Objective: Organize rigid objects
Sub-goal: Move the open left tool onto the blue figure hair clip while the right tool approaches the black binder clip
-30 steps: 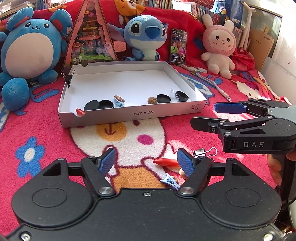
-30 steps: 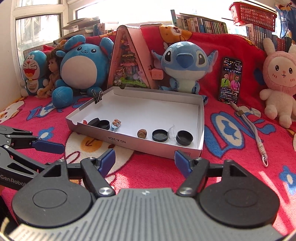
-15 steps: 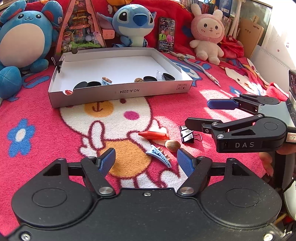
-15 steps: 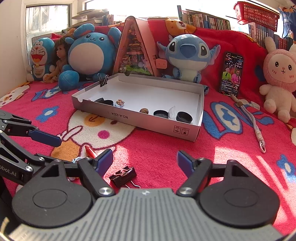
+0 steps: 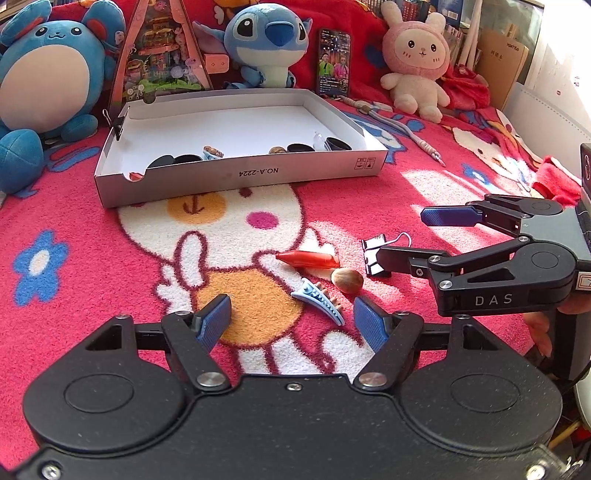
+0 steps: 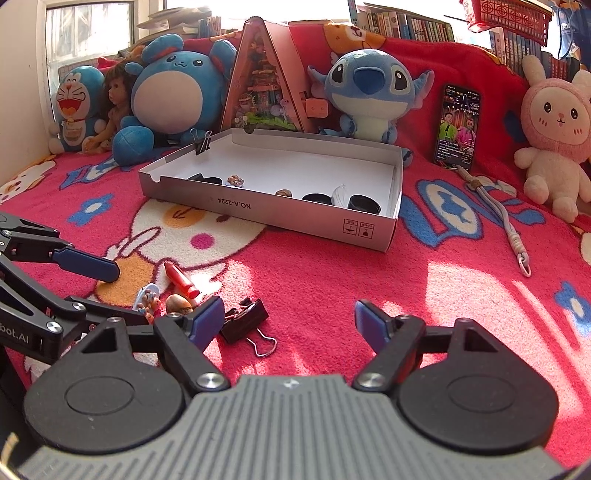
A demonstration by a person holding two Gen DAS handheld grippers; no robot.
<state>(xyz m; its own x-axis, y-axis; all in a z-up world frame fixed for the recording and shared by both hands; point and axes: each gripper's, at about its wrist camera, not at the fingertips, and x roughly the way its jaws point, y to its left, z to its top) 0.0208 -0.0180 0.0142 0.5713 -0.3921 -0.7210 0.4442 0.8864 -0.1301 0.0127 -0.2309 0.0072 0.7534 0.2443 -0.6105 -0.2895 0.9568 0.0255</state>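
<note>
Four loose pieces: clip [image 5: 375,254], nut [image 5: 346,280]

Looks like a lived-in bedroom or child's room in a home. Spread underfoot: a red cartoon-print fleece blanket [image 6: 332,280]. Lined up from 10 to 2 o'clock: a Doraemon plush [image 6: 75,107], a doll [image 6: 116,105], a round blue plush [image 6: 173,92], a Stitch plush [image 6: 369,92] and a pink bunny plush [image 6: 554,125]. Behind them at 12 to 1 o'clock, shelves of books [image 6: 406,24]; at 11 o'clock, a sunlit window [image 6: 92,29].
</note>
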